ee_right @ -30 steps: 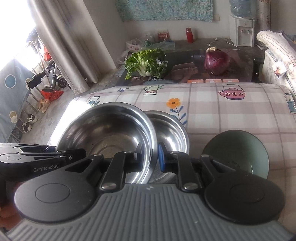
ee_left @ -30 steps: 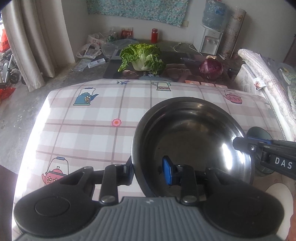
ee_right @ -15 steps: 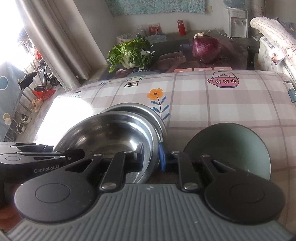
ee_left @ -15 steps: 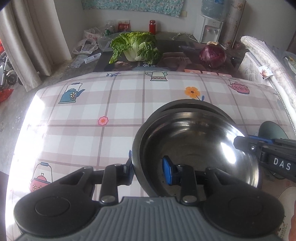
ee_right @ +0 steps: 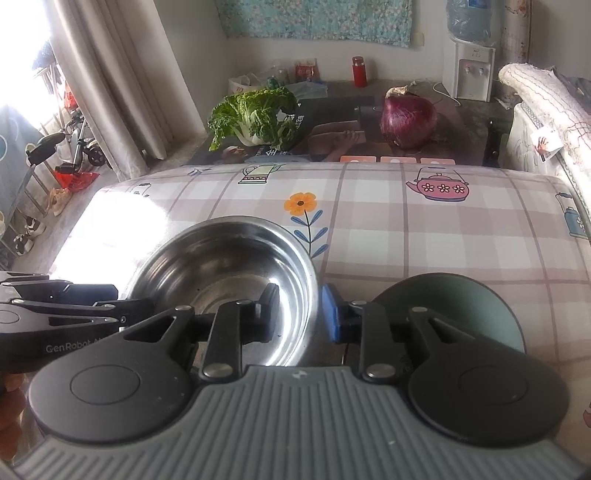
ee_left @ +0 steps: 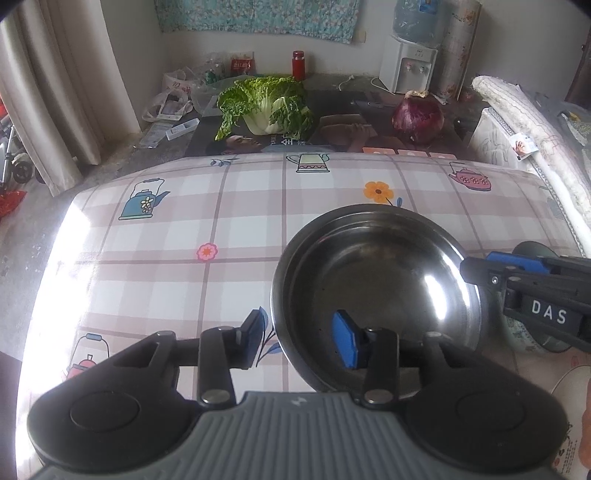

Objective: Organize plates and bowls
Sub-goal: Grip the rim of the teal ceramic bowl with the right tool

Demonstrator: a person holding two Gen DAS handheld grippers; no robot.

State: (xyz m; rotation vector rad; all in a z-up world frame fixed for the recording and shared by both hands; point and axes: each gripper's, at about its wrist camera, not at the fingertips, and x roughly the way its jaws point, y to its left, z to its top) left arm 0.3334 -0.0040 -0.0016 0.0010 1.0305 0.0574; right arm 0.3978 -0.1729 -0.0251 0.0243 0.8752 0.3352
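**Setting: a lived-in home room**

The room was domestic. A teapot-print checked tablecloth (ee_right: 424,236) covered the table; beyond it lay a cabbage (ee_right: 255,118) and a red onion (ee_right: 408,118). A water dispenser (ee_right: 469,72), curtains (ee_right: 122,85) and a floral wall cloth (ee_right: 314,18) surrounded them.

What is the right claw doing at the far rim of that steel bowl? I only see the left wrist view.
Observer: In the right wrist view, the right claw straddles the steel bowl's rim. Its jaws are opening, and the pads look clear of the metal.
Operator: And the dark shape behind that claw?
Observer: That is a green bowl, upright on the tablecloth, just right of the steel bowl.
Operator: Is the claw touching it?
Observer: One of its fingers overlaps the green bowl in the picture, but I cannot tell whether they touch.
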